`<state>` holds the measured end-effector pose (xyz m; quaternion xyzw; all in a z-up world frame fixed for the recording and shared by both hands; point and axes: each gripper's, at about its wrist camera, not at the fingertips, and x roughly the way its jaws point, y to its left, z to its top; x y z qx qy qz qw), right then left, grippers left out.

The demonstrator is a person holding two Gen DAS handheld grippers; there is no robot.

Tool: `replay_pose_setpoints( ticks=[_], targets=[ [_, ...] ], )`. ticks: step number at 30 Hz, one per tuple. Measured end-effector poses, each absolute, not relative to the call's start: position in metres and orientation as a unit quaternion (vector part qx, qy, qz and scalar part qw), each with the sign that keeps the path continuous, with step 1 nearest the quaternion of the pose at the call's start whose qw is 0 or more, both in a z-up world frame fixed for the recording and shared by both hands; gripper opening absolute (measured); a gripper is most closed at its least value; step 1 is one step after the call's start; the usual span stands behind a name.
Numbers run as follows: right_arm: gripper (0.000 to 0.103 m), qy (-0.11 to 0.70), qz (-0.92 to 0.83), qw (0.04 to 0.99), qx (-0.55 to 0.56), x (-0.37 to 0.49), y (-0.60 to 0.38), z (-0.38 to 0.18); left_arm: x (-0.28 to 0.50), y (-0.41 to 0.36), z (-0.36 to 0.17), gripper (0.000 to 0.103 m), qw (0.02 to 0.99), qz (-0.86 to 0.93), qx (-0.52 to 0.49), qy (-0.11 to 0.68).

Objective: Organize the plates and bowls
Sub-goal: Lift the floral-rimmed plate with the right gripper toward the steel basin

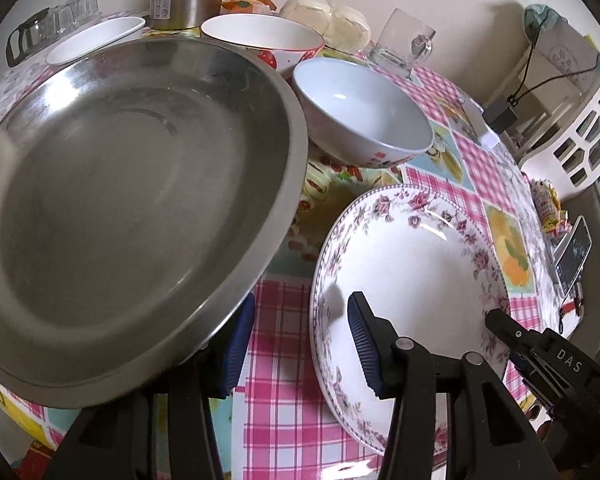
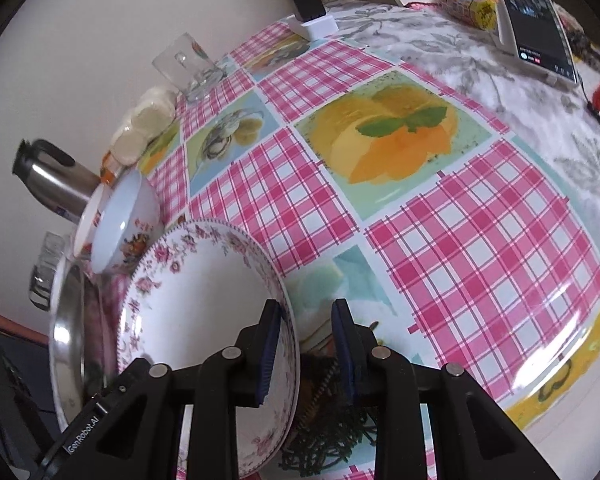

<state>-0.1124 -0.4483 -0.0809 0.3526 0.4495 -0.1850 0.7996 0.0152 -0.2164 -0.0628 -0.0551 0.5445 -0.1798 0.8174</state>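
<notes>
While the steel pan (image 1: 112,184) filled the left of the left wrist view, the left gripper (image 1: 300,354) stood spread, one pad under the pan's rim, the other over the floral plate (image 1: 412,276). Behind sat a white bowl (image 1: 364,116) on the checked tablecloth (image 1: 440,178). Rightmost, the right gripper (image 2: 306,354) straddled the plate's rim, its jaws not quite pressed against it.

Floral plate (image 1: 412,264) sits right of steel pan (image 1: 132,184), bowl (image 1: 364,116) behind it, glass mug (image 1: 404,40) farther back.
</notes>
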Motion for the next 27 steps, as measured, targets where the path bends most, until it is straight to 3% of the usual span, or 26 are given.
replay_pose_setpoints(
  ticks=[3,8,15,27],
  targets=[
    [0.029,0.436,-0.179,0.801,0.368,-0.114,-0.451,-0.082,0.018,-0.215,-0.064,0.037,0.820,-0.177,-0.066,0.540],
    [0.014,0.415,-0.148,0.806,0.396,-0.113,-0.452,-0.090,0.020,-0.216,-0.066,0.032,0.819,-0.184,-0.086,0.536],
    [0.013,0.411,-0.141,0.817,0.380,-0.109,-0.446,-0.088,0.016,-0.211,-0.068,0.014,0.809,-0.202,-0.104,0.541],
    [0.010,0.416,-0.135,0.838,0.326,-0.110,-0.438,-0.062,0.010,-0.210,-0.063,0.013,0.804,-0.216,-0.101,0.546]
  ],
)
